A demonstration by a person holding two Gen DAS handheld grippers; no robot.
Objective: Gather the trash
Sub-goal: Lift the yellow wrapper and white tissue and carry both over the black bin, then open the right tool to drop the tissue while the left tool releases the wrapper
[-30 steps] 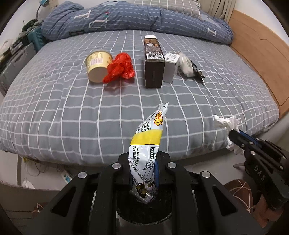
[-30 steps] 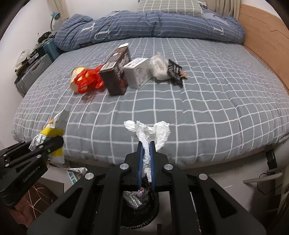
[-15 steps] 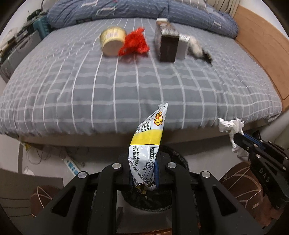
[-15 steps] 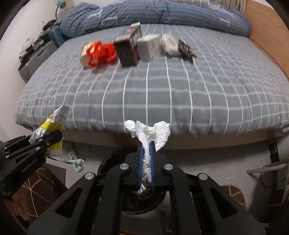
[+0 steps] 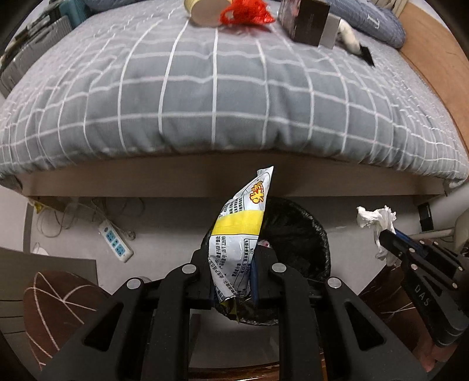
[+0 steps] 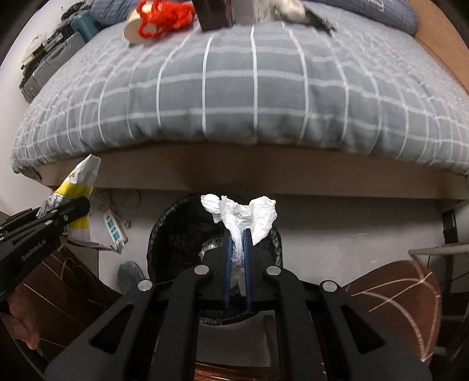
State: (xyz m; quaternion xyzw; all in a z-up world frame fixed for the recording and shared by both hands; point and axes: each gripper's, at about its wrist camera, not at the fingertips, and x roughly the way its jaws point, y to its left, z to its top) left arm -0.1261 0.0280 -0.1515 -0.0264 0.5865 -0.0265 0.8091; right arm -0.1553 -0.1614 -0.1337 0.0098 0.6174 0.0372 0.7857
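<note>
My left gripper (image 5: 231, 258) is shut on a white and yellow snack wrapper (image 5: 240, 231) and holds it above the black-lined trash bin (image 5: 299, 234) on the floor. My right gripper (image 6: 236, 234) is shut on a crumpled white tissue (image 6: 243, 211) over the same bin (image 6: 173, 228). Each gripper shows in the other's view: the right one (image 5: 387, 237) with the tissue, the left one (image 6: 79, 205) with the wrapper. More trash lies on the bed: a paper cup (image 5: 205, 8), a red net bag (image 5: 246, 13), a dark box (image 5: 307, 20).
The grey checked bed (image 5: 219, 88) and its wooden frame (image 5: 228, 178) stand just behind the bin. A white power strip (image 5: 115, 240) and cables lie on the floor at left. Brown stools (image 6: 392, 296) flank the bin. Suitcases (image 6: 49, 61) stand beside the bed.
Both grippers have dropped from bed height and tilted down toward the floor, so the bin is in full view beneath them. Both still hold their trash.
</note>
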